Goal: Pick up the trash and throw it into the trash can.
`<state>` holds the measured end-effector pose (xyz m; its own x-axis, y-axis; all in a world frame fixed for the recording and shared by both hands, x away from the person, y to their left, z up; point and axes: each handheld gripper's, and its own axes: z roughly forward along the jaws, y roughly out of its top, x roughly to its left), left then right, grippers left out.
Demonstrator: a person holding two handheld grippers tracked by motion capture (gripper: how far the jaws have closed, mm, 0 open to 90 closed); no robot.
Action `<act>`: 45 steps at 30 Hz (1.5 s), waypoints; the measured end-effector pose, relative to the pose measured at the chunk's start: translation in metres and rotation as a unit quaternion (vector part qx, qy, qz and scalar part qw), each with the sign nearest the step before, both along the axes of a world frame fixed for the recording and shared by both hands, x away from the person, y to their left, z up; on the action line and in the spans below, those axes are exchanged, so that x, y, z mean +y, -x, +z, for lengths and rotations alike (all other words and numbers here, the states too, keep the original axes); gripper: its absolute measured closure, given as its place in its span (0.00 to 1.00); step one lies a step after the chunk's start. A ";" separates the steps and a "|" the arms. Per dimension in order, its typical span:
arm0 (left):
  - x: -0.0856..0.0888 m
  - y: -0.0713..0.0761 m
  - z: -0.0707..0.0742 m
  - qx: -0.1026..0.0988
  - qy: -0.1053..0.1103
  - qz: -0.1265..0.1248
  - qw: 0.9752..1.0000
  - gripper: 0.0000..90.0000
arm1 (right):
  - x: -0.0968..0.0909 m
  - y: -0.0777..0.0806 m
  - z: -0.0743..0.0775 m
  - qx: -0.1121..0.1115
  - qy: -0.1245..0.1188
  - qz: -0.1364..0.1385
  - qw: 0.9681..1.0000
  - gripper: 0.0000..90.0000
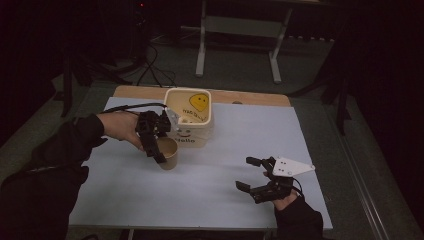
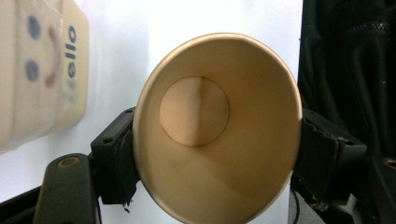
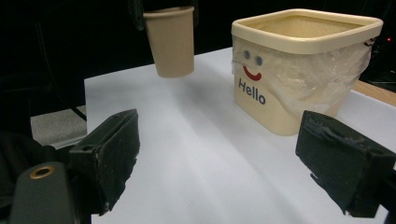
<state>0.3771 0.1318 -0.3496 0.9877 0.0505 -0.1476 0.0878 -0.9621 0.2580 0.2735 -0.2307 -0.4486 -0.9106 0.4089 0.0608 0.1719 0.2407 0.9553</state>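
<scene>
One paper cup (image 1: 168, 153), one bin (image 1: 191, 117), two grippers.

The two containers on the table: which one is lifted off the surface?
The plain brown paper cup, clamped at its rim by the left gripper, hangs above the white sheet. The square cream bin with the "Hello" face stands on the table.

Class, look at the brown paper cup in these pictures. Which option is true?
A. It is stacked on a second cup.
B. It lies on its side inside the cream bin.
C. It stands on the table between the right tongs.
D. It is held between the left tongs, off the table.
D: the left tongs press on both sides of the paper cup, and the right gripper view shows its base clear of the table.
</scene>
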 end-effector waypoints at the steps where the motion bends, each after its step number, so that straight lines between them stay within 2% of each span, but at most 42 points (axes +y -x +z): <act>1: 0.000 0.000 0.002 -0.003 0.002 -0.002 1.000 0.28 | 0.000 0.000 0.000 0.000 0.000 -0.001 1.000 0.15; 9: 0.001 -0.004 0.016 -0.007 0.009 -0.002 1.000 0.29 | 0.000 0.000 0.000 0.002 0.000 -0.001 1.000 0.15; 10: 0.000 -0.005 0.018 -0.003 0.012 -0.002 1.000 0.29 | 0.000 0.000 0.000 0.002 0.000 -0.001 1.000 0.15; 25: -0.001 -0.012 0.041 -0.018 0.028 -0.004 0.999 0.30 | 0.000 -0.001 -0.001 0.002 0.001 -0.003 1.000 0.15; 31: -0.004 -0.014 0.048 -0.020 0.025 -0.006 0.999 0.30 | 0.000 -0.001 -0.001 0.002 -0.002 -0.004 1.000 0.15; 40: -0.009 -0.025 0.063 -0.025 0.025 -0.002 0.999 0.30 | 0.000 -0.001 -0.002 0.003 -0.004 -0.001 1.000 0.15; 45: -0.015 -0.032 0.068 -0.025 0.018 -0.005 1.000 0.30 | 0.000 -0.001 -0.002 0.004 -0.004 0.000 1.000 0.15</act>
<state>0.4087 0.1164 -0.2818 0.9944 0.0366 -0.0987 0.0644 -0.9530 0.2959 0.2742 -0.2311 -0.4505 -0.9098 0.4089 0.0707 0.1787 0.2325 0.9560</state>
